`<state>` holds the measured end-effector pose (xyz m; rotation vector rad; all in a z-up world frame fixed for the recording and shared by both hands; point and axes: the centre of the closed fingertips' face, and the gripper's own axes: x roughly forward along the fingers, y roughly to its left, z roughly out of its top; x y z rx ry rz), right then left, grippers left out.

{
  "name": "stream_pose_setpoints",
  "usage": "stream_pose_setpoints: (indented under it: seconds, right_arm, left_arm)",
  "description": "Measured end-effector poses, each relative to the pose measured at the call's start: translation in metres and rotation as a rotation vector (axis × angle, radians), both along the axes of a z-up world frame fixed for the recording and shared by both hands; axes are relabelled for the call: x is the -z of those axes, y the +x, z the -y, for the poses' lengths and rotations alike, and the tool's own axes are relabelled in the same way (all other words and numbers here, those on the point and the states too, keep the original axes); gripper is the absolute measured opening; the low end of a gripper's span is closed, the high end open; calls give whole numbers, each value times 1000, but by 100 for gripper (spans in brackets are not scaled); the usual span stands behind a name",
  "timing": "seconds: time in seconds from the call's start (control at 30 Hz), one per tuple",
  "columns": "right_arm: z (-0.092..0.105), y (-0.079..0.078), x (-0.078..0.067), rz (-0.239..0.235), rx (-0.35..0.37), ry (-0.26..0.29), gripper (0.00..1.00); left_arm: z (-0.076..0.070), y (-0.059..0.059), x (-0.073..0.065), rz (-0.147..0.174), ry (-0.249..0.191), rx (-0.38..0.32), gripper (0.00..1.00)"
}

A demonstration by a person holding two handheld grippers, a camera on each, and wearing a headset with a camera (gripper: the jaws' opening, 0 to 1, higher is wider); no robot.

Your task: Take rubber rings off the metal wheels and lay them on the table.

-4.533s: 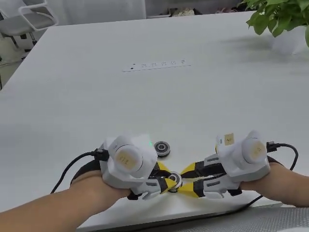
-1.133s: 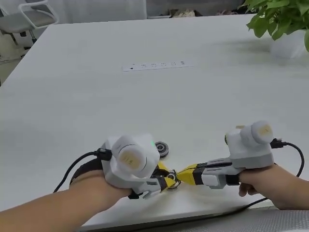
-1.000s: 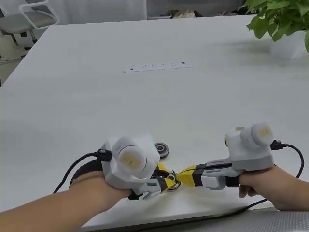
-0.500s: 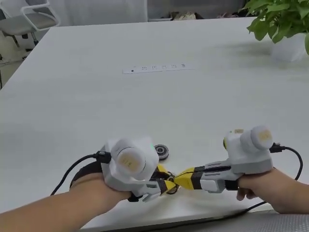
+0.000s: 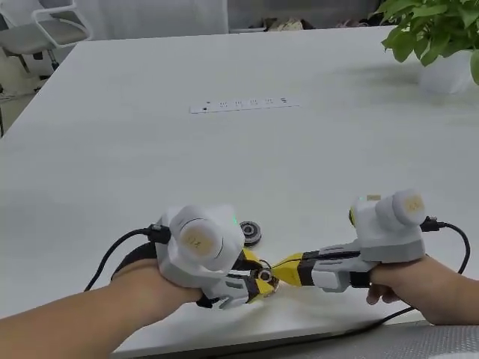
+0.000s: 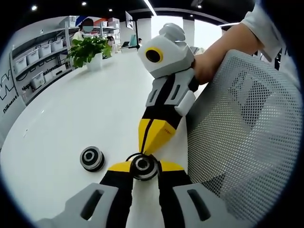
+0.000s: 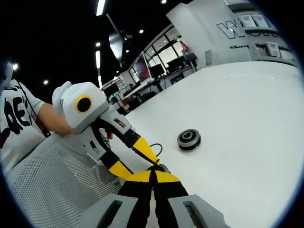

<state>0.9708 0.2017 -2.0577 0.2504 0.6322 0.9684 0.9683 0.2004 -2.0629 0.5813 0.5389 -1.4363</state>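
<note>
By table [image 5: 337,149] edge left gripper [image 5: 255,282] clamps wheel [image 6: 144,167], right gripper [image 7: 153,175] pinches rubber ring [image 6: 133,155]

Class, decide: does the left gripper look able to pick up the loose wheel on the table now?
Probably not yet: the left gripper is shut on a second wheel, though the loose wheel lies unobstructed nearby.

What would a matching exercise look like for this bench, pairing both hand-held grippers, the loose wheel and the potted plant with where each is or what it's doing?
Things:
1. left hand-held gripper
2. right hand-held gripper
3. loose wheel
4. potted plant

Places or states:
A. far right of the table
B. lying on the table, beyond both grippers
C. clamped on a metal wheel
D. jaws shut, tips at the clamped wheel

Pairs: 1-C, 2-D, 3-B, 4-A
</note>
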Motion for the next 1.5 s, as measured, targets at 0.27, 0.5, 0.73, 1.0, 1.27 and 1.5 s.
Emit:
stream_pose_setpoints:
  seconds: [0.27,0.5,0.73,1.0,1.27,1.5]
  right_arm:
    - [-1,-2,-5,-4,-5,14,0]
    - [-3,-3,-11,-3,-14,26,0]
    - [-8,-4,-21,2,-20,31,0]
    - [-15,-2,-31,9,-36,29,0]
    - [-19,7,-35,20,-54,21,0]
    - [-21,18,-39,28,-60,26,0]
  left_arm:
    - [-6,-1,-22,-35,-61,-32,21]
    - [-22,-1,-36,-38,-86,-51,28]
    - [-41,5,-46,-42,-100,-92,37]
    - [-56,9,-62,-43,-136,-132,47]
    - [-74,13,-78,-39,-168,-180,59]
    - [-93,13,-88,-43,-192,-230,67]
